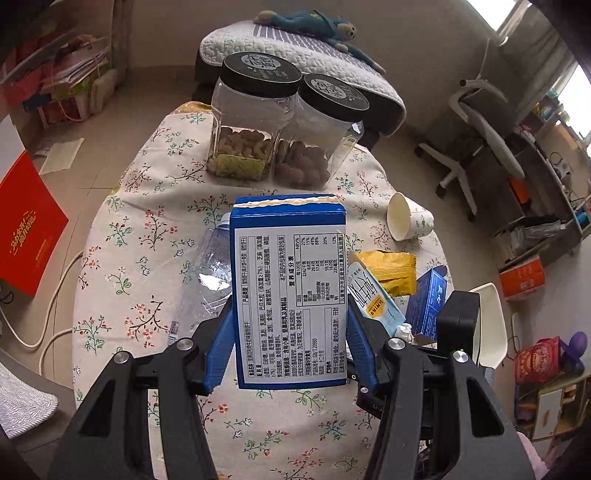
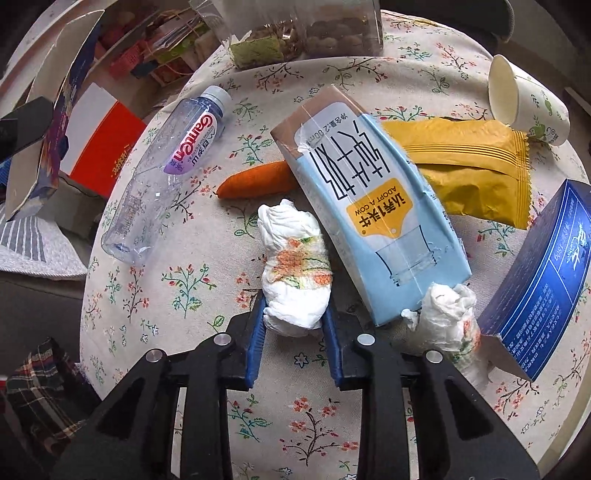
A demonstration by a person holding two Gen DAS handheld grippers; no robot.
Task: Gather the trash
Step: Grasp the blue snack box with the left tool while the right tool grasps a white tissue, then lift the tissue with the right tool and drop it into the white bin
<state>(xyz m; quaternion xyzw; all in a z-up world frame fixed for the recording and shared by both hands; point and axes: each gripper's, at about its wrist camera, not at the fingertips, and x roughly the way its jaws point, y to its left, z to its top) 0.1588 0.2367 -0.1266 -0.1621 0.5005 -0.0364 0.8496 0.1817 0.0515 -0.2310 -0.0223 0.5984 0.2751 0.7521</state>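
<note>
Clamped in my left gripper (image 1: pixel 290 354), the blue biscuit box (image 1: pixel 290 291) hangs over the floral tablecloth (image 1: pixel 147 258). My right gripper (image 2: pixel 295 325) pinches a crumpled tissue (image 2: pixel 293 273), just left of the milk carton (image 2: pixel 373 206).

Round table under floral cloth (image 1: pixel 122 236). At far edge, two clear jars with black lids, touching: left jar (image 1: pixel 255 122) part-filled with pale nuts, right jar (image 1: pixel 317 136) with darker brown ones. Beyond, quilted cushion (image 1: pixel 295 51) bearing a blue plush monkey (image 1: pixel 317 26). Orange carrot-shaped item (image 2: pixel 255 181) lying on the cloth. Red box (image 1: pixel 26 236) standing on floor at left. White swivel chair (image 1: pixel 476 129) at right, beside cluttered shelving (image 1: pixel 546 192).
</note>
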